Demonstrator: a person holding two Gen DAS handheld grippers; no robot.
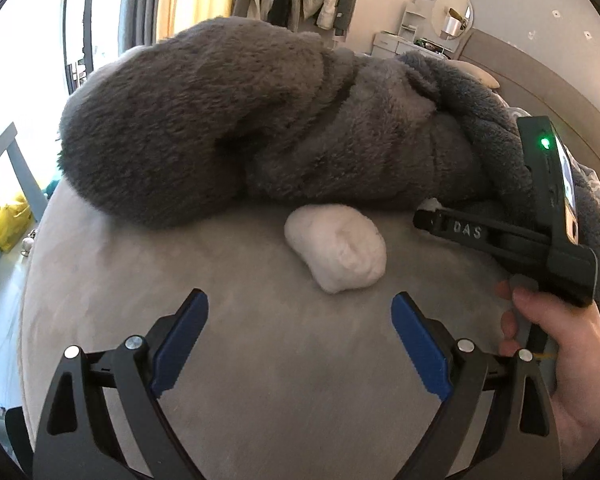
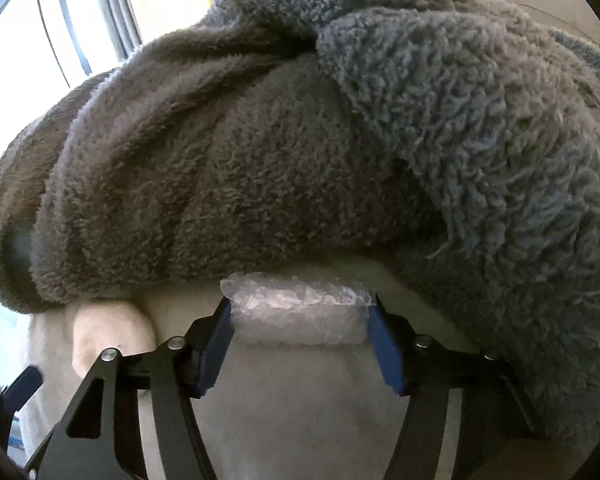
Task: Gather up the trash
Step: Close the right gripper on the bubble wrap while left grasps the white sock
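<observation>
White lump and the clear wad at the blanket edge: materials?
White lump: looks like crumpled tissue, matte, soft creases. Clear wad: thin plastic film, likely; translucent, glossy crinkles, between the right hand-held gripper pads. Blanket: grey fleece, shaggy pile.

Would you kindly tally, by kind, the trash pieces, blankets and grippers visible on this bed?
White crumpled tissue wad: 1
Clear crumpled plastic wrap, between the right gripper pads: 1
Grey fleece blanket: 1
Grippers, counting the left gripper with its jaws apart: 2
Total: 5
</observation>
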